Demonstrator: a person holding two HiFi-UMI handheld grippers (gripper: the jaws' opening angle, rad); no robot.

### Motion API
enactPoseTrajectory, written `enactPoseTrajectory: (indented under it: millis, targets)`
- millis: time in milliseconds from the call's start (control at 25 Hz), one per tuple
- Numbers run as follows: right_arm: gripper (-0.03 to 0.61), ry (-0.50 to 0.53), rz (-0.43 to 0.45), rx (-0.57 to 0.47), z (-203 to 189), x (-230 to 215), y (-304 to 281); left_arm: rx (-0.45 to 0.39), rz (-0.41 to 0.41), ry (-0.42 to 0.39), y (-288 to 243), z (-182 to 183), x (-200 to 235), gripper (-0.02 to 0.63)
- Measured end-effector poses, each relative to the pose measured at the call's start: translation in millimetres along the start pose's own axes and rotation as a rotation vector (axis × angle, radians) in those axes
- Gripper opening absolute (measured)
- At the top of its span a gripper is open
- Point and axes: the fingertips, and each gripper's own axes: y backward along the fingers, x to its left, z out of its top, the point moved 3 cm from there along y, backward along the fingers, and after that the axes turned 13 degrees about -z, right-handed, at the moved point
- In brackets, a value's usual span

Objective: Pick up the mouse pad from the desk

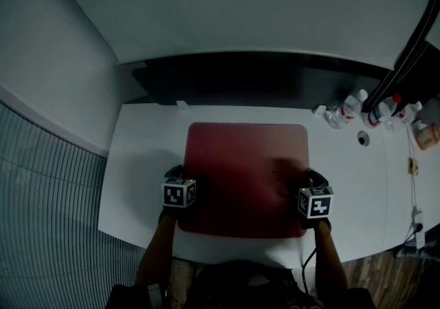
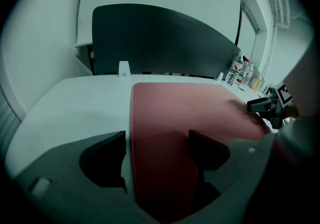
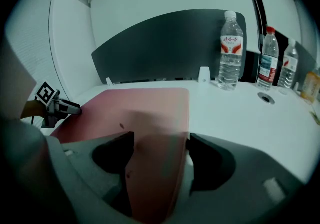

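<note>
**Both grippers open at the mouse pad's side edges; nothing held**

Left gripper (image 2: 157,163): jaws wide apart, straddling the pad's left edge, gripping nothing. Right gripper (image 3: 159,165): likewise wide, straddling the right edge, empty. The red mouse pad (image 1: 246,163) lies flat in the middle of the white desk (image 1: 144,156), with bottles (image 1: 352,107) well apart at the far right. Judgement: the pad looks thin, light and limp, with a low edge. Each side edge needs one jaw worked underneath, and the pad will likely sag between grips.
</note>
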Motion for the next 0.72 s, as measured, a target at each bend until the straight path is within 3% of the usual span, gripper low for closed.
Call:
enactPoseTrajectory:
  millis: [400, 720]
  targets:
    - [0.339, 0.052, -0.023, 0.003, 1.9, -0.6, -0.2, 0.003, -0.001, 0.004, -1.1, -1.2, -0.2, 0.379]
    - [0.327, 0.065, -0.067, 0.011, 0.0, 2.7, 0.5, -0.03, 0.047, -0.004, 1.8, 1.2, -3.1, 0.37]
